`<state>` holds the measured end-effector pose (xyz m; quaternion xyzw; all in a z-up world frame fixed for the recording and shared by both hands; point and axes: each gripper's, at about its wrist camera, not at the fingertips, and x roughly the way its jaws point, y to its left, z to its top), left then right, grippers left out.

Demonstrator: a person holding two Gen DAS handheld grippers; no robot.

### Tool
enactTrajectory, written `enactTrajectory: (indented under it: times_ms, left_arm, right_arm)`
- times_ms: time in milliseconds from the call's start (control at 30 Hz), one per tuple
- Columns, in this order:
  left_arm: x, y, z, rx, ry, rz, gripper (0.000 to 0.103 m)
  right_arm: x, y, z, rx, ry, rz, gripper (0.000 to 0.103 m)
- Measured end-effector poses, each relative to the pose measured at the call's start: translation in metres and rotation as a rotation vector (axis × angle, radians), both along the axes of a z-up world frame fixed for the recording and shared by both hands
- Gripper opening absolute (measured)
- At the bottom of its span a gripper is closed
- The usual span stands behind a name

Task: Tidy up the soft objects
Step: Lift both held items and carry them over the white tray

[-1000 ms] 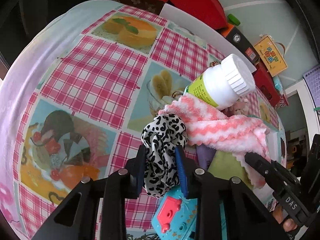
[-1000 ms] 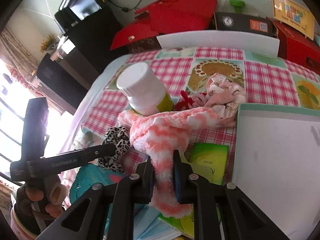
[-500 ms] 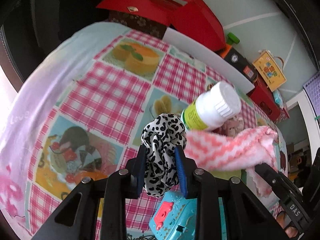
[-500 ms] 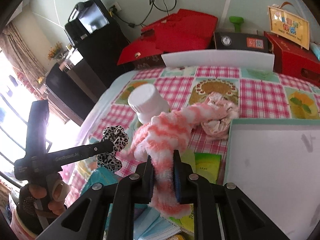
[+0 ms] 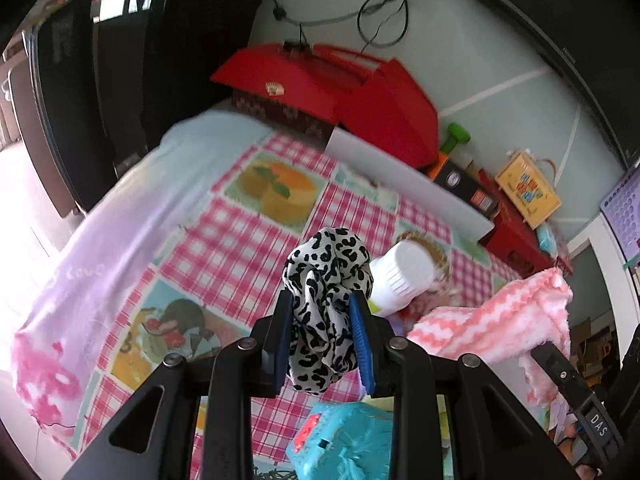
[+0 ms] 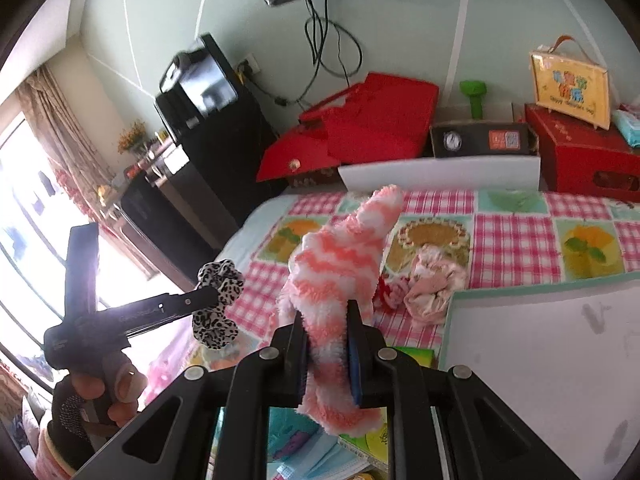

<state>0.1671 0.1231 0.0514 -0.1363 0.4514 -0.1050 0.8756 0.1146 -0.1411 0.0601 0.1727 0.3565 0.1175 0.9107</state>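
One scrunchie [image 5: 327, 304], one sock [image 6: 340, 280], now higher.

Strong daylight pours in from the window [image 6: 24, 216] at the left of the right wrist view, blown out to pure white. It washes the near edge of the tablecloth [image 5: 80, 264] pale in the left wrist view. Both pictures bend hard toward dark round borders. The far wall and cables [image 5: 376, 12] look slightly smeared; the black claw arms sit in shadow.

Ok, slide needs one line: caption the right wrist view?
Right hand-held gripper clamps a pink-and-white fuzzy sock above the checked tablecloth.
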Motion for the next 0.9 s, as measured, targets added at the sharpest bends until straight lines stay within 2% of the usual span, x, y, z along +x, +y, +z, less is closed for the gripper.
enactTrajectory:
  times_ms: [167, 300, 433, 600, 900]
  left_arm:
    - [-0.014, -0.012, 0.034, -0.009, -0.078, -0.009, 0.029]
    - [-0.027, -0.04, 0.057, -0.013, -0.14, -0.065, 0.029]
    - [-0.037, -0.071, 0.067, -0.042, -0.162, -0.136, 0.029]
    - [-0.047, -0.112, 0.07, -0.059, -0.163, -0.204, 0.029]
    - [-0.059, -0.173, 0.056, -0.046, -0.146, -0.28, 0.029]
  right_arm:
    - [-0.02, -0.022, 0.03, 0.016, -0.078, -0.051, 0.017]
    - [-0.037, -0.043, 0.046, -0.002, -0.111, -0.121, 0.017]
    - [-0.058, -0.073, 0.054, -0.006, -0.13, -0.196, 0.017]
    - [-0.086, -0.112, 0.06, -0.002, -0.141, -0.296, 0.017]
    - [-0.123, -0.179, 0.048, 0.037, -0.116, -0.482, 0.017]
